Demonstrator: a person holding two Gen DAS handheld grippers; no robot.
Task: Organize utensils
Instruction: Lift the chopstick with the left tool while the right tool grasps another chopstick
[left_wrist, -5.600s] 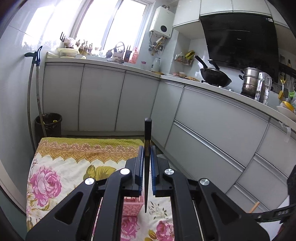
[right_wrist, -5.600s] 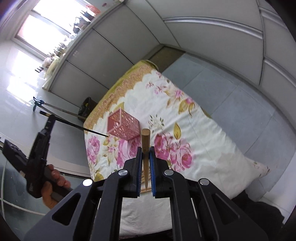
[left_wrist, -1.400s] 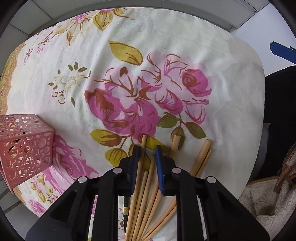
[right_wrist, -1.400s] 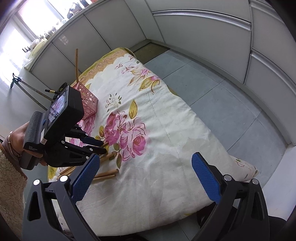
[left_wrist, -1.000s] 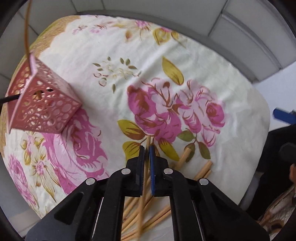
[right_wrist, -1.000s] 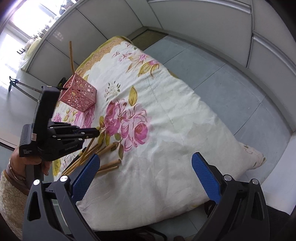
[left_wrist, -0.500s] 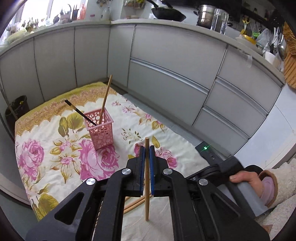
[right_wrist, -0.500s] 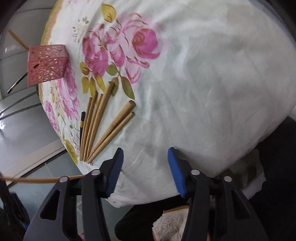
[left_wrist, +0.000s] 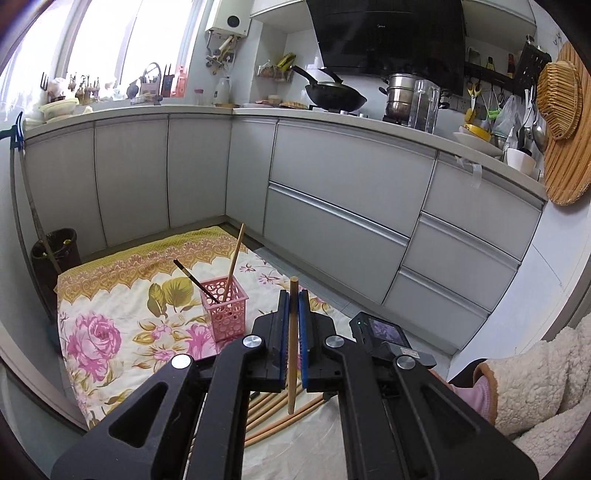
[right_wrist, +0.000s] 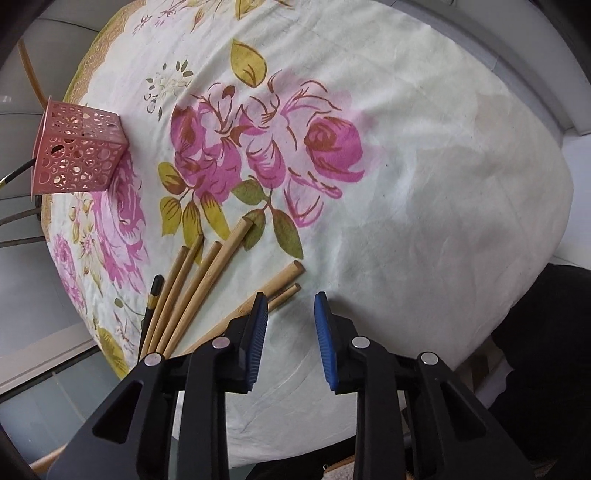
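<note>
My left gripper (left_wrist: 291, 295) is shut on a wooden chopstick (left_wrist: 292, 343) and holds it upright, raised above the floral cloth (left_wrist: 110, 302). Ahead and left of it stands the pink perforated holder (left_wrist: 224, 312) with one wooden and one black chopstick inside. My right gripper (right_wrist: 290, 306) points down at the cloth (right_wrist: 406, 184); its jaws are closing with nothing between them. Several wooden chopsticks (right_wrist: 207, 273) and one black chopstick (right_wrist: 153, 295) lie just left of its left finger. The pink holder (right_wrist: 75, 158) sits at the upper left in that view.
Grey kitchen cabinets (left_wrist: 332, 206) run behind and right of the cloth. A dark bin (left_wrist: 55, 254) and a mop handle stand at the left. A fleece sleeve (left_wrist: 535, 387) and the other gripper's body (left_wrist: 384, 334) are at the lower right.
My left gripper shut on a chopstick from the pile and rose, tilting from the cloth toward the cabinets. My right gripper dropped toward the pile and its jaws narrowed from wide open.
</note>
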